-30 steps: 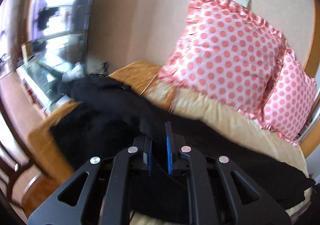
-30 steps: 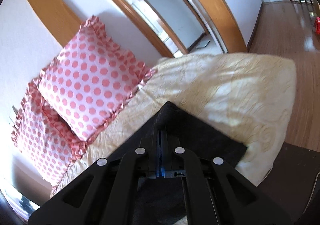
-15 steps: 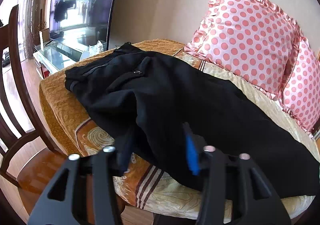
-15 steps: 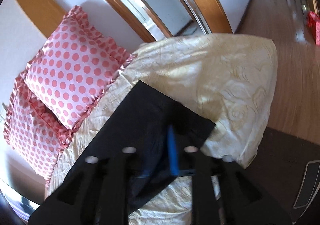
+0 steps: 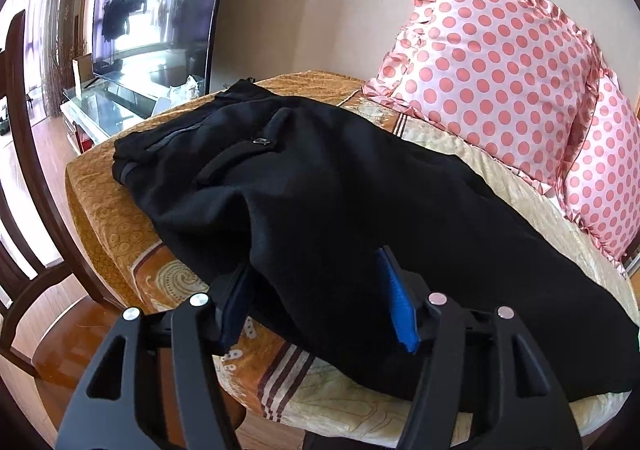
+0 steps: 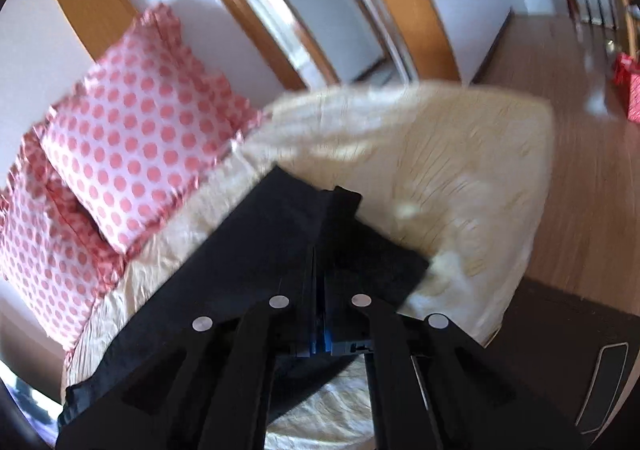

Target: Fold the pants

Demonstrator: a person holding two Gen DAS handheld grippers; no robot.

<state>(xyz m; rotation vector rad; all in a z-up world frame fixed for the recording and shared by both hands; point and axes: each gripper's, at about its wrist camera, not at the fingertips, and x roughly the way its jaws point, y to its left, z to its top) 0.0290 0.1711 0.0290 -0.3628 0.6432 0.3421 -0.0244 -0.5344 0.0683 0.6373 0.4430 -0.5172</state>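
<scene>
Black pants (image 5: 340,186) spread ahead of and between L gripper (image 5: 316,290) fingers, jaws wide apart, R gripper (image 6: 320,274) fingers pressed together over pant hem, whether cloth's pinched can't tell

A: What does the left tool (image 5: 316,296) look like?
B: Matte black linkage arms with triangular cutouts, four round silver screws, and bright blue pads (image 5: 400,310) on the finger faces.
A: And the right tool (image 6: 320,250)?
B: The same build: black arms, four silver screws, blue at the base of the fingers.

Left tongs (image 5: 316,294) apart, right tongs (image 6: 320,274) together.
</scene>
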